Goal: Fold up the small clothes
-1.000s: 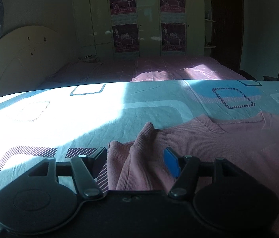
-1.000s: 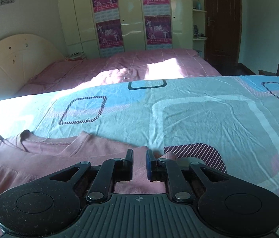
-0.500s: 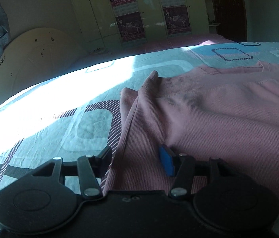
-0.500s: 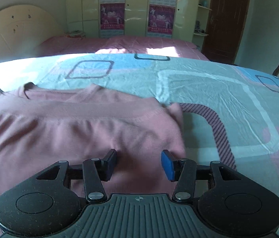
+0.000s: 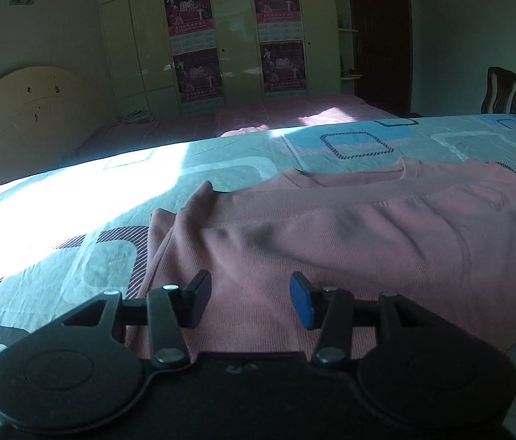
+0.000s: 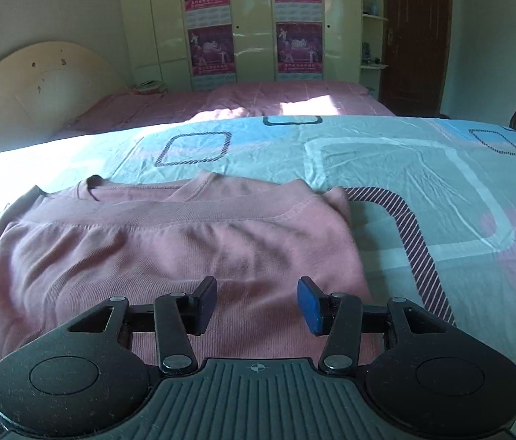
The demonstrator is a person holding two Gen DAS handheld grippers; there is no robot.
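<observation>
The pink top (image 5: 349,242) lies folded on the patterned sheet (image 6: 423,168), beneath and ahead of both grippers. Left gripper (image 5: 250,299) is closing on nothing; right gripper (image 6: 258,302) stands spread, empty. Seemingly, both have pulled back from the far edge.

We work on a bed (image 6: 423,183) covered by a light blue sheet (image 5: 74,220) with square patterns. A folded pink top (image 6: 170,242) lies flat on it, neckline toward twelve o'clock.
</observation>
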